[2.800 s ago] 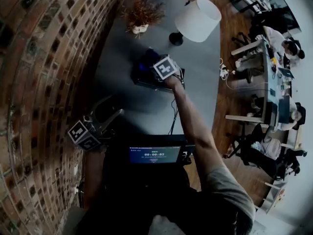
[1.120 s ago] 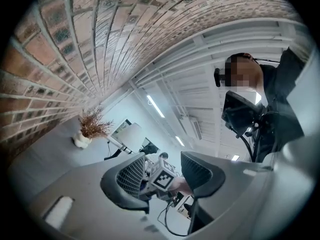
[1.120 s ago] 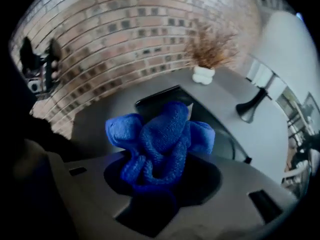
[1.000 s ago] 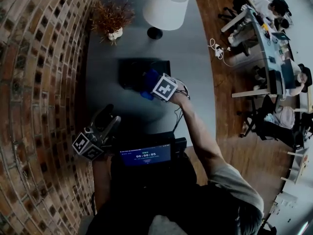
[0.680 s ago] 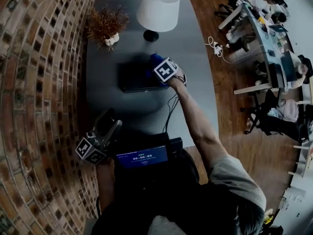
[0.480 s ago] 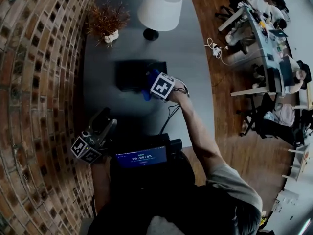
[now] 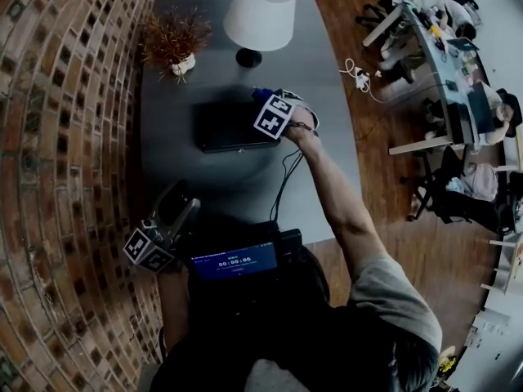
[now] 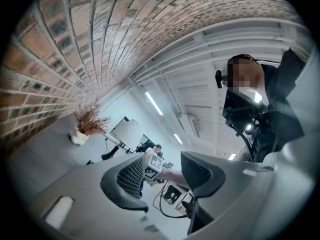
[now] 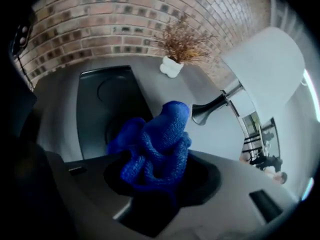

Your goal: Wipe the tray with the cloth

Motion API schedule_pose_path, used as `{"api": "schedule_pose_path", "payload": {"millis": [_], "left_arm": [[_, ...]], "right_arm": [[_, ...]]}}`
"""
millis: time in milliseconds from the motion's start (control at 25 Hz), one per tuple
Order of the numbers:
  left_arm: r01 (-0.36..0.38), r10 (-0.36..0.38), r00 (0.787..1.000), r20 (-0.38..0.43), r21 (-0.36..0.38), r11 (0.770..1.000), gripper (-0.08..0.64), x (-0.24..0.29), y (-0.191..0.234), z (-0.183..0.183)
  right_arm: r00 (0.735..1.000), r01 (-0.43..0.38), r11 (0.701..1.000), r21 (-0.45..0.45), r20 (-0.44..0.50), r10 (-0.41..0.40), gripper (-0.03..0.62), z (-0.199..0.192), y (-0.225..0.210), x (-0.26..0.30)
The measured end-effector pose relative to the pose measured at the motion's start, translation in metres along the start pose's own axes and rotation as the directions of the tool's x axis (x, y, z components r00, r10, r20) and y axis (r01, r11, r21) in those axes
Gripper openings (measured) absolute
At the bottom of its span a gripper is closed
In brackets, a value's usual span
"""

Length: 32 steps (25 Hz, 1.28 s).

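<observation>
A dark rectangular tray (image 7: 221, 129) lies on the grey table (image 7: 327, 80). My right gripper (image 7: 268, 104) is at the tray's far right corner, pointing steeply down. It is shut on a bunched blue cloth (image 7: 261, 96). In the right gripper view the cloth (image 9: 160, 144) bulges out between the jaws of that gripper (image 9: 162, 175), above the tray (image 9: 105, 109). My left gripper (image 7: 184, 198) hovers by the table's near left edge, well away from the tray. In the left gripper view its jaws (image 8: 162, 176) stand apart with nothing between them.
A white-shaded lamp (image 7: 260, 15) and a dried plant in a white pot (image 7: 173, 43) stand behind the tray. A brick wall (image 7: 57, 137) runs along the left. A black cable (image 7: 286, 178) trails over the near table. Desks with people are far right.
The right gripper with the cloth has swept from the tray's near right part to its far right corner. The left gripper has stayed where it was.
</observation>
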<state>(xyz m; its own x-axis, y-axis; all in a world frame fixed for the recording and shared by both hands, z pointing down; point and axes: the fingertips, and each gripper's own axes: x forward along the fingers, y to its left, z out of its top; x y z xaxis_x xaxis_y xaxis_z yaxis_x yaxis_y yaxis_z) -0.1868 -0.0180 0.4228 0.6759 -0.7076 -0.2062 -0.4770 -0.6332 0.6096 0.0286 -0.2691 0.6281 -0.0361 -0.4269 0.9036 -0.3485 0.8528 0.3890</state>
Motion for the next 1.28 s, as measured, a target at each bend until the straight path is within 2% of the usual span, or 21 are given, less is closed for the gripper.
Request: {"api": "schedule_pose_path", "payload": {"millis": [80, 200, 280, 320, 400, 440, 520, 600, 680, 720, 760, 840, 920, 1000, 1080, 1160, 1280], "left_arm": [[-0.004, 0.004, 1.0, -0.002, -0.004, 1.0, 0.21, 0.001, 0.004, 0.0], [-0.009, 0.008, 1.0, -0.023, -0.019, 1.0, 0.21, 0.001, 0.01, -0.008], [-0.008, 0.007, 0.999, -0.04, -0.037, 0.999, 0.21, 0.006, 0.014, -0.016], [-0.01, 0.007, 0.999, -0.053, -0.049, 0.999, 0.21, 0.011, 0.017, -0.021], [-0.023, 0.017, 0.996, -0.088, -0.068, 0.997, 0.211, 0.019, 0.027, -0.033], [-0.036, 0.028, 0.994, -0.107, -0.073, 0.997, 0.21, 0.024, 0.035, -0.039], [-0.08, 0.07, 0.987, -0.146, -0.067, 0.995, 0.212, 0.032, 0.056, -0.047], [-0.145, 0.136, 0.975, -0.175, -0.038, 0.989, 0.212, 0.04, 0.085, -0.051], [-0.211, 0.208, 0.958, -0.198, 0.003, 0.977, 0.224, 0.048, 0.117, -0.054], [-0.239, 0.239, 0.948, -0.21, 0.024, 0.971, 0.229, 0.052, 0.131, -0.057], [-0.264, 0.267, 0.937, -0.223, 0.043, 0.963, 0.234, 0.056, 0.145, -0.059], [-0.309, 0.318, 0.912, -0.261, 0.073, 0.948, 0.243, 0.066, 0.166, -0.067], [-0.343, 0.354, 0.881, -0.313, 0.094, 0.935, 0.255, 0.073, 0.181, -0.078], [-0.356, 0.366, 0.857, -0.363, 0.097, 0.929, 0.256, 0.078, 0.19, -0.094], [-0.361, 0.363, 0.842, -0.399, 0.082, 0.929, 0.256, 0.082, 0.194, -0.106], [-0.367, 0.362, 0.837, -0.41, 0.07, 0.928, 0.259, 0.086, 0.193, -0.109], [-0.373, 0.367, 0.838, -0.404, 0.067, 0.925, 0.259, 0.087, 0.193, -0.108]], "right_arm": [[1.0, -0.002, 0.997, -0.079, -0.027, -0.001, 0.178, -0.006, 0.019, -0.011], [0.999, -0.022, 0.991, -0.13, -0.041, 0.017, 0.173, -0.017, 0.062, -0.028], [0.997, -0.072, 0.989, -0.13, -0.034, 0.068, 0.173, -0.028, 0.096, -0.04], [0.992, -0.128, 0.984, -0.121, -0.031, 0.125, 0.173, -0.036, 0.117, -0.045], [0.96, -0.28, 0.958, -0.063, -0.009, 0.28, 0.173, -0.056, 0.16, -0.052], [0.94, -0.341, 0.94, 0.0, 0.019, 0.341, 0.173, -0.069, 0.174, -0.054], [0.919, -0.395, 0.901, 0.178, 0.092, 0.384, 0.175, -0.099, 0.176, -0.053], [0.936, -0.349, 0.873, 0.342, 0.171, 0.307, 0.175, -0.123, 0.144, -0.048], [0.963, -0.234, 0.875, 0.424, 0.226, 0.148, 0.175, -0.13, 0.09, -0.041], [0.968, -0.173, 0.886, 0.43, 0.243, 0.072, 0.175, -0.128, 0.064, -0.037], [0.968, -0.117, 0.903, 0.414, 0.252, 0.01, 0.175, -0.124, 0.041, -0.031], [0.965, -0.032, 0.945, 0.325, 0.256, -0.056, 0.175, -0.111, 0.01, -0.011], [0.966, 0.023, 0.983, 0.184, 0.251, -0.069, 0.175, -0.092, -0.006, 0.006], [0.968, 0.054, 0.998, 0.012, 0.244, -0.055, 0.175, -0.073, -0.009, 0.021], [0.968, 0.072, 0.982, -0.175, 0.25, -0.027, 0.175, -0.058, 0.004, 0.028], [0.963, 0.097, 0.941, -0.325, 0.27, -0.006, 0.172, -0.051, 0.023, 0.023], [0.954, 0.07, 0.894, -0.443, 0.291, 0.07, 0.17, -0.064, 0.064, 0.001]]}}
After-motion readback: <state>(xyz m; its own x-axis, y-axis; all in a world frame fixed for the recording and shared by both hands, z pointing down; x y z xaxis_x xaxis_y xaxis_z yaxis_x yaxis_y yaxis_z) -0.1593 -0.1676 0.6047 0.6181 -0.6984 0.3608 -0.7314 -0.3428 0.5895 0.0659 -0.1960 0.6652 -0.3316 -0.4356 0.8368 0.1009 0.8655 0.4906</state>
